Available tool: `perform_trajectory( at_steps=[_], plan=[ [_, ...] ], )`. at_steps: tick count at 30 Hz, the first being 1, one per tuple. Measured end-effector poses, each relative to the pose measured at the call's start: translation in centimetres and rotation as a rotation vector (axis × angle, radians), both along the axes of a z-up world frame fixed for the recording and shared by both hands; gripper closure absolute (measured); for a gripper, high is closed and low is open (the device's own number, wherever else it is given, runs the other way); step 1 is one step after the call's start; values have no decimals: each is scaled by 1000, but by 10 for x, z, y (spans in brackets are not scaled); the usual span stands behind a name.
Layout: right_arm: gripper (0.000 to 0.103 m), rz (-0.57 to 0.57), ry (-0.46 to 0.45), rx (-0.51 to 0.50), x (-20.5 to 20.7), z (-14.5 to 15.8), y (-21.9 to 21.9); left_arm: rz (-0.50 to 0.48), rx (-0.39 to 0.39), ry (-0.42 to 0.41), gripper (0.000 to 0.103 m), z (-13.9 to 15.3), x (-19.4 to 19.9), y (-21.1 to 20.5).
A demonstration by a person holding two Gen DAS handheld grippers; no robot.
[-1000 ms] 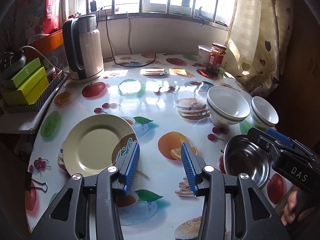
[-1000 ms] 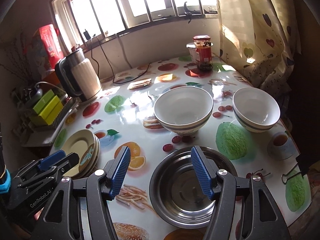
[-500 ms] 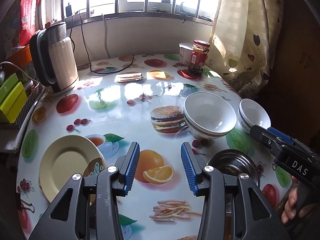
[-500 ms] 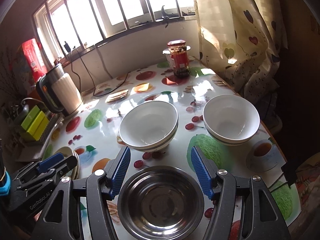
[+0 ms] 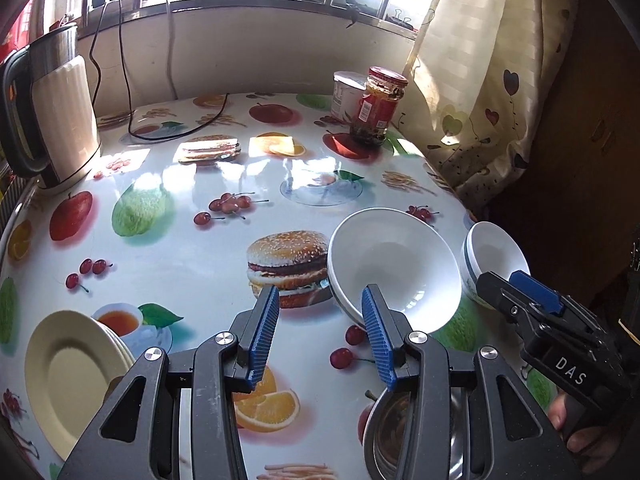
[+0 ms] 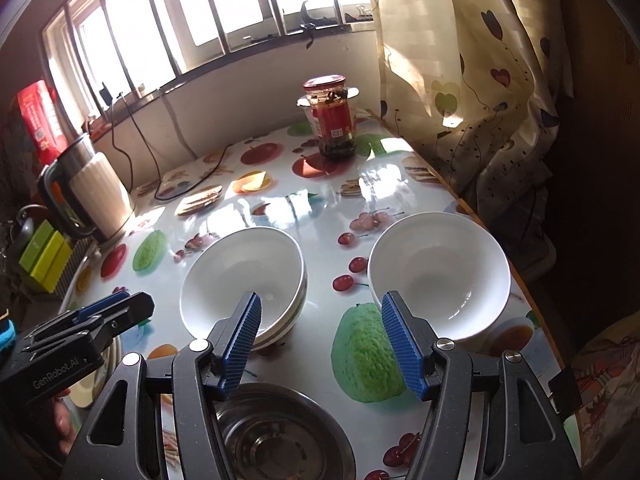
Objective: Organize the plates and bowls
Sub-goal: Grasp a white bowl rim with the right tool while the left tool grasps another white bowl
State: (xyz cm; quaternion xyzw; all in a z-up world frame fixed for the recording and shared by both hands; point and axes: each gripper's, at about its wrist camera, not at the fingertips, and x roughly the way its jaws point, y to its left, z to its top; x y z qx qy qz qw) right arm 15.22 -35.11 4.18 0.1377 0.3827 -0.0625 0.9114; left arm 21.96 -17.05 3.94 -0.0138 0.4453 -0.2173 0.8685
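A stack of white bowls (image 5: pixel 394 264) (image 6: pixel 240 280) stands mid-table; a single white bowl (image 6: pixel 440 276) (image 5: pixel 494 254) sits to its right near the table edge. A steel bowl (image 6: pixel 276 436) (image 5: pixel 396 436) lies close below both grippers. A stack of cream plates (image 5: pixel 70 380) sits at the near left. My left gripper (image 5: pixel 318 332) is open and empty, just before the stacked bowls. My right gripper (image 6: pixel 320 344) is open and empty, above the steel bowl, between the two white bowls.
An electric kettle (image 5: pixel 52 112) (image 6: pixel 90 196) with its cord stands at the back left. A red jar (image 5: pixel 380 106) (image 6: pixel 332 118) and a white tub (image 5: pixel 346 94) stand at the back right by the curtain (image 6: pixel 480 92). Green boxes (image 6: pixel 44 256) sit left.
Both grippers moved forward and to the right, toward the white bowls. The plates slid to the left edge of the left view; the steel bowl dropped under the fingers. Both stayed open.
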Motion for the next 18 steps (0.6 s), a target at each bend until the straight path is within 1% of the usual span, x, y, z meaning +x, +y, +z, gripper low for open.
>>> perform_trajectory(
  at_steps=[2, 9, 14, 16, 18],
  plan=[
    [40, 8, 10, 4, 6, -4, -1, -7, -5, 9, 59, -3, 4, -4],
    [40, 35, 35, -10, 24, -14, 2, -16, 32, 18, 59, -12, 17, -14],
    [40, 55, 46, -23, 33, -19, 7, -30, 24, 35, 59, -18, 21, -18],
    [48, 60, 53, -31, 36, -21, 8, -30, 24, 43, 59, -21, 23, -19],
    [53, 62, 64, -40, 39, -23, 9, -35, 21, 46, 59, -23, 24, -20]
  ],
)
